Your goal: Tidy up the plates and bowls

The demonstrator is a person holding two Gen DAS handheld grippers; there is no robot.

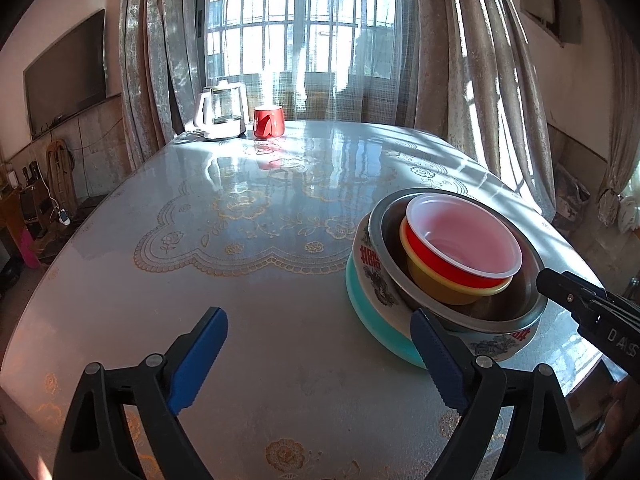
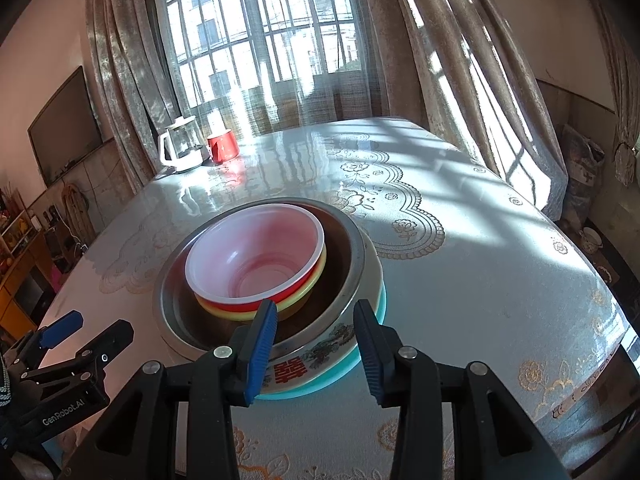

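1. The stack of bowls sits nested on a teal plate on the worktop, the plate mostly hidden.
2. Left gripper: jaws spread wide, empty, left of the stack.
3. Right gripper: jaws partly apart, astride the stack's near rim; contact unclear.

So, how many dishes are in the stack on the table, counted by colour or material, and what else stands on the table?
Red-and-white plastic bowl: 1
Yellow bowl: 1
Steel bowl: 1
White patterned bowl with red characters: 1
Teal plate, at the bottom: 1
Red mug: 1
White kettle: 1
Total: 7, of which 5 are stacked.
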